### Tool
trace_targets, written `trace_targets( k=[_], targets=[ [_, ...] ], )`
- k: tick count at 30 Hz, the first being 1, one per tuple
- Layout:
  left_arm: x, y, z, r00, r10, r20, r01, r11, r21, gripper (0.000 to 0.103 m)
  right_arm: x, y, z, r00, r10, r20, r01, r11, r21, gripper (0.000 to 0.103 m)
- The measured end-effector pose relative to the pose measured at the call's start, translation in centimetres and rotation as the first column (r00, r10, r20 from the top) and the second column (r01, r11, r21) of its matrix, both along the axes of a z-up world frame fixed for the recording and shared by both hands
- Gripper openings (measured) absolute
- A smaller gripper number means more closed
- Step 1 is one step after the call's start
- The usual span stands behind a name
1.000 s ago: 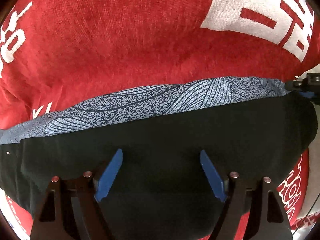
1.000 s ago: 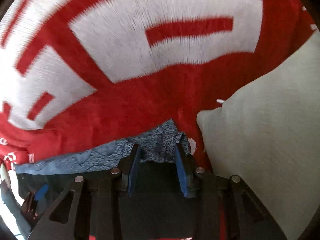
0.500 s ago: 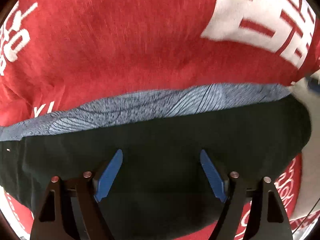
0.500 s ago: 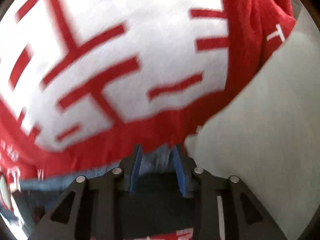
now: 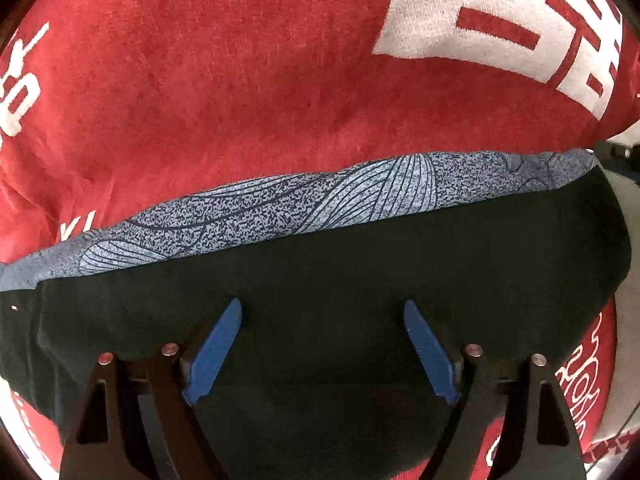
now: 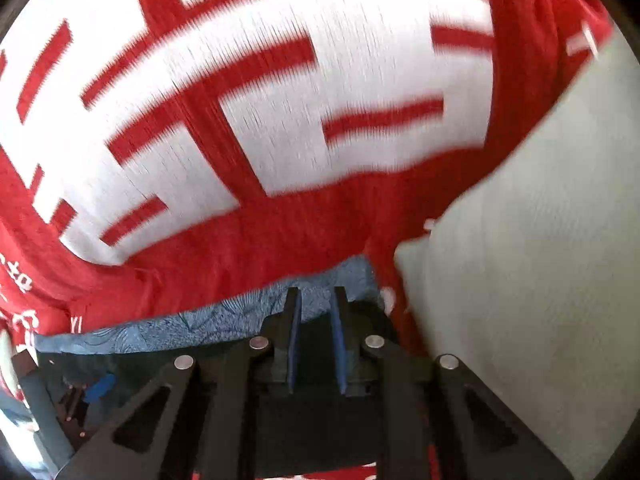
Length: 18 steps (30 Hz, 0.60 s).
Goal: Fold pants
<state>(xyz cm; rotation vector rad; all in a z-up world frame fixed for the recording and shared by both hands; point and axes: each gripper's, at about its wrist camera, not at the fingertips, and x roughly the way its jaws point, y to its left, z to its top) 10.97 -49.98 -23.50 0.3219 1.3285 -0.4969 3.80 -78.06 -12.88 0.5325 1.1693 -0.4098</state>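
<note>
The left gripper (image 5: 322, 312) stands with its jaws spread wide and nothing between them, hovering over the dark panel of the pants (image 5: 360, 280), whose blue patterned band lies just beyond the fingertips. The right gripper (image 6: 315, 300) has just narrowed its jaws onto that band's corner, pinched between its fingers, against the red blanket (image 6: 280, 240). Judging by this, the right corner is secured for the fold; the left has yet to grip.

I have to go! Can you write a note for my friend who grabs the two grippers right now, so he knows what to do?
Left hand-held gripper: open, above the dark fabric of the pants, gripping nothing.
Right hand-held gripper: jaws have just been closing on the pants' blue patterned edge at its corner; a small gap still shows.
The pants lie on a red blanket with white lettering.
Done: a dark layer overlaps the patterned one.
Left: probably fold again and flatten.
</note>
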Motion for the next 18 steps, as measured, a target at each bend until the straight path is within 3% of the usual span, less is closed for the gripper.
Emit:
trace_targets(
  k=[2, 3, 6, 9, 11, 13, 15, 18],
  targets=[
    [-0.2, 0.1, 0.0, 1.0, 0.008, -0.002, -0.008, 1.0, 0.003, 0.084, 0.8, -1.3, -0.8, 0.998, -0.002, -0.056, 0.005, 0.999, 0.054, 0.017],
    [-0.1, 0.2, 0.0, 1.0, 0.011, -0.004, -0.011, 1.0, 0.003, 0.084, 1.3, -2.2, -2.1, 0.993, -0.021, -0.116, 0.031, 0.996, 0.083, 0.017],
    [-0.2, 0.1, 0.0, 1.0, 0.008, -0.007, -0.008, 1.0, -0.001, 0.084, 1.1, -2.4, -3.8, 0.978, -0.079, -0.191, 0.109, 0.982, 0.152, 0.022],
    [0.3, 0.8, -0.1, 1.0, 0.004, -0.004, -0.004, 1.0, -0.005, 0.085, 1.5, -2.9, -4.2, 0.983, -0.118, -0.14, 0.139, 0.978, 0.155, 0.023],
    [0.3, 1.0, -0.1, 1.0, 0.007, -0.008, -0.007, 1.0, -0.007, 0.085, 1.5, -2.8, -2.1, 0.991, -0.116, -0.07, 0.12, 0.992, 0.046, 0.023],
    [0.5, 0.9, 0.2, 1.0, 0.017, -0.02, -0.018, 1.0, -0.005, 0.085, 0.9, -2.5, -0.2, 0.993, -0.105, -0.043, 0.105, 0.994, -0.017, 0.031],
    [1.0, 1.1, 0.4, 0.999, 0.03, -0.026, -0.031, 0.999, -0.008, 0.085, 0.5, -1.3, 0.6, 0.996, -0.073, -0.048, 0.074, 0.997, 0.011, 0.059],
    [1.8, 1.5, 0.4, 0.999, 0.048, -0.016, -0.048, 0.999, 0.01, 0.085, -1.6, 1.2, 1.4, 0.998, 0.011, -0.062, -0.013, 0.999, -0.032, 0.067]
  ],
)
